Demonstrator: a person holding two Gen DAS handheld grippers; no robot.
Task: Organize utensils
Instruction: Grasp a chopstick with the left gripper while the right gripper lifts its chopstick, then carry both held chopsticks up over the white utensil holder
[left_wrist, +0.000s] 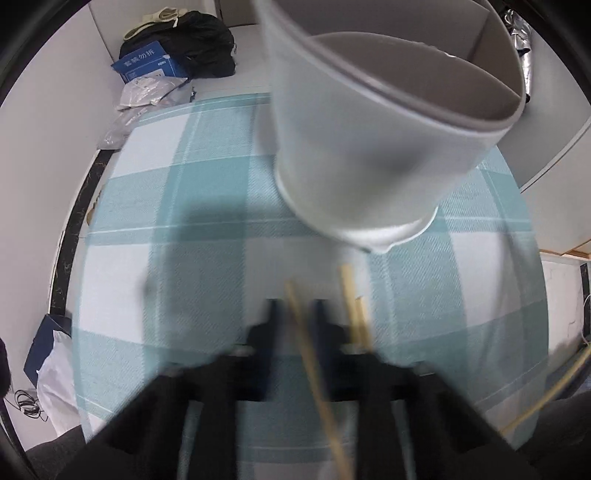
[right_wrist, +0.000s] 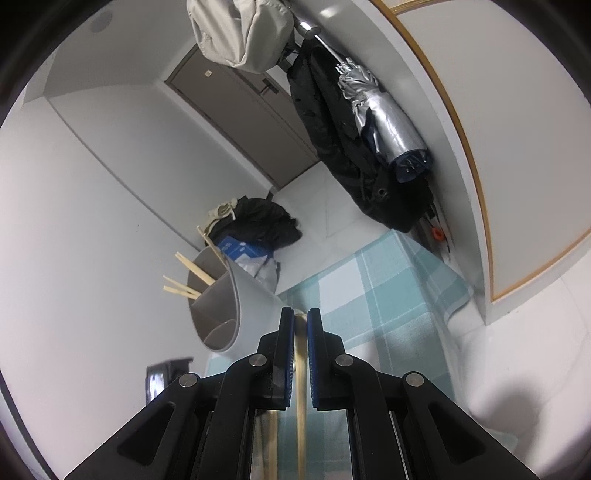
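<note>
A grey utensil holder (left_wrist: 369, 122) with an inner divider stands on the blue checked cloth (left_wrist: 192, 206), close ahead and right of my left gripper (left_wrist: 295, 306). The left view is blurred; its jaws sit close around a wooden chopstick (left_wrist: 314, 369), with more chopsticks (left_wrist: 354, 306) just to its right. In the right wrist view the holder (right_wrist: 236, 291) holds several chopsticks (right_wrist: 184, 273). My right gripper (right_wrist: 301, 314) is shut on a chopstick (right_wrist: 301, 369), beside the holder's right wall.
A black bag (left_wrist: 199, 44), a blue box (left_wrist: 147, 62) and plastic wraps (left_wrist: 147, 92) lie at the cloth's far left. White cabinet panels (left_wrist: 554, 155) stand to the right. A dark coat (right_wrist: 343, 140) and a folded silver umbrella (right_wrist: 384, 122) hang by a door (right_wrist: 251, 107).
</note>
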